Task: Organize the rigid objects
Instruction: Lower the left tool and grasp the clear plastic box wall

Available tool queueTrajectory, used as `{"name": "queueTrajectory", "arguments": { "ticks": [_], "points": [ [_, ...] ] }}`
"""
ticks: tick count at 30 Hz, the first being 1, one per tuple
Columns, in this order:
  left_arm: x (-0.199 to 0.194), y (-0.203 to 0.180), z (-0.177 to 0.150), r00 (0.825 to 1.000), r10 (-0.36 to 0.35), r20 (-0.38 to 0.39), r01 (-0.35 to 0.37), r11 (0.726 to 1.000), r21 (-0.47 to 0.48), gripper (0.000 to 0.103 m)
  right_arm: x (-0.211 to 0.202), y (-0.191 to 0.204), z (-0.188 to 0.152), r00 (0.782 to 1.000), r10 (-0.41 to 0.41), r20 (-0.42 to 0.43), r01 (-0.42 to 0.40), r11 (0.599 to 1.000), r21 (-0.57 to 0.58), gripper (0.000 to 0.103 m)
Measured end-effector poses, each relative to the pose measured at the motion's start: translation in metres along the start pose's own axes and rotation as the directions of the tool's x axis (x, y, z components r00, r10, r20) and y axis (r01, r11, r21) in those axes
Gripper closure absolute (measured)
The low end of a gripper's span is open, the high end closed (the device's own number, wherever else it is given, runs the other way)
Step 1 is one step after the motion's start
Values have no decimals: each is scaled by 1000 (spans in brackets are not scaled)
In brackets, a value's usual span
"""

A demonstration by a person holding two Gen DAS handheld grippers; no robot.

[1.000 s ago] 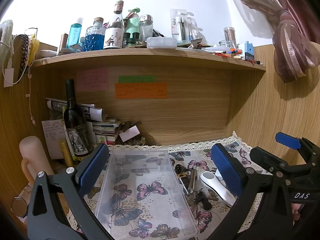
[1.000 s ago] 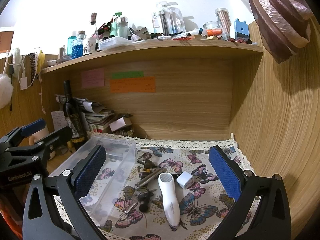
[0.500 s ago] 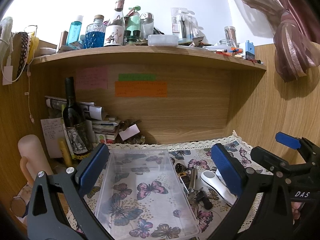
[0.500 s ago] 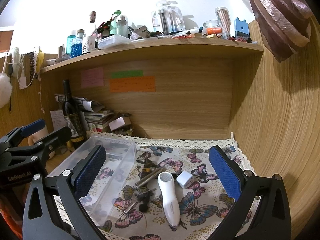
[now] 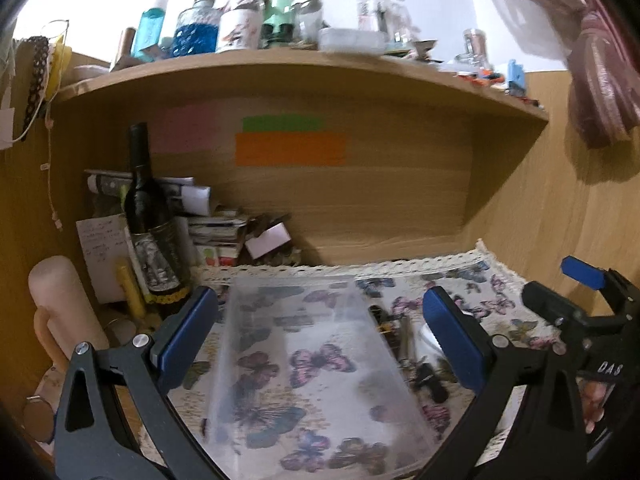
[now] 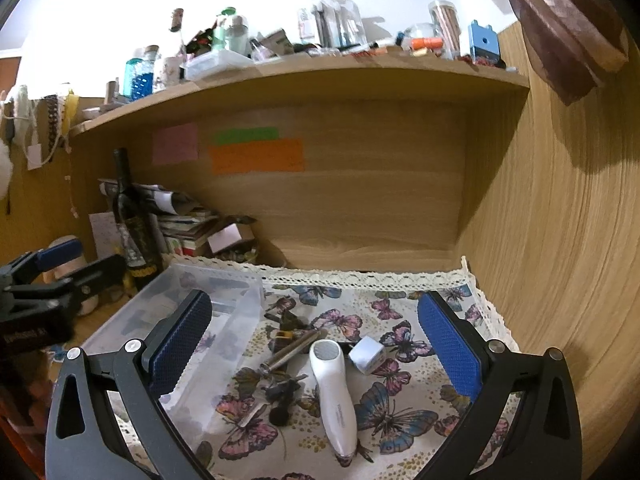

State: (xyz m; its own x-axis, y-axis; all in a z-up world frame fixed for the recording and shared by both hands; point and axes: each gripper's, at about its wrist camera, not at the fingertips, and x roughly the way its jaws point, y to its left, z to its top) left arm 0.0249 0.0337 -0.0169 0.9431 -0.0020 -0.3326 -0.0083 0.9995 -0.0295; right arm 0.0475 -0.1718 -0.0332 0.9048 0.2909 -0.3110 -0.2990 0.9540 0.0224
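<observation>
An empty clear plastic box (image 5: 312, 364) lies on the butterfly cloth (image 6: 400, 312); it also shows in the right wrist view (image 6: 192, 320). My left gripper (image 5: 320, 336) is open and empty above the box. To the right of the box lie a white handheld device (image 6: 332, 388), a small white cube (image 6: 366, 354), a metal pen-like rod (image 6: 292, 350), keys (image 6: 280, 388) and a small dark item (image 6: 286, 320). My right gripper (image 6: 316, 344) is open and empty above these items. The right gripper also shows at the right edge of the left wrist view (image 5: 576, 312).
A dark wine bottle (image 5: 154, 224) stands at the back left beside stacked papers and books (image 5: 208, 220). A pink cylinder (image 5: 60, 312) stands at the far left. The shelf above (image 5: 304, 64) holds several bottles and jars. A wooden wall (image 6: 560, 240) closes the right side.
The left gripper has drifted slightly right and down toward the box, with motion blur now. The right gripper has barely moved. Both stay open.
</observation>
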Motion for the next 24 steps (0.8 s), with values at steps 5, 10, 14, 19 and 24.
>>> {"name": "queueTrajectory", "arguments": {
  "ticks": [5,10,14,19,24],
  "points": [
    [13,23,-4,995,78,-63,-75,995,59,0,21,-12,-4,997,15,-74,-13,1000,27,7],
    [33,42,-9,977,113,-182,-94,989,111,20,40,-19,-9,990,16,-140,-15,1000,10,20],
    [53,60,-16,955,95,-282,-76,994,76,29,54,-21,-13,981,15,-193,-17,1000,-6,26],
    [76,80,-26,915,59,-400,-59,998,11,50,72,-26,-21,959,31,-281,-31,1000,4,37],
    [91,91,-34,879,27,-475,-40,999,-17,57,86,-36,-29,932,52,-358,-39,998,46,44]
  ]
}}
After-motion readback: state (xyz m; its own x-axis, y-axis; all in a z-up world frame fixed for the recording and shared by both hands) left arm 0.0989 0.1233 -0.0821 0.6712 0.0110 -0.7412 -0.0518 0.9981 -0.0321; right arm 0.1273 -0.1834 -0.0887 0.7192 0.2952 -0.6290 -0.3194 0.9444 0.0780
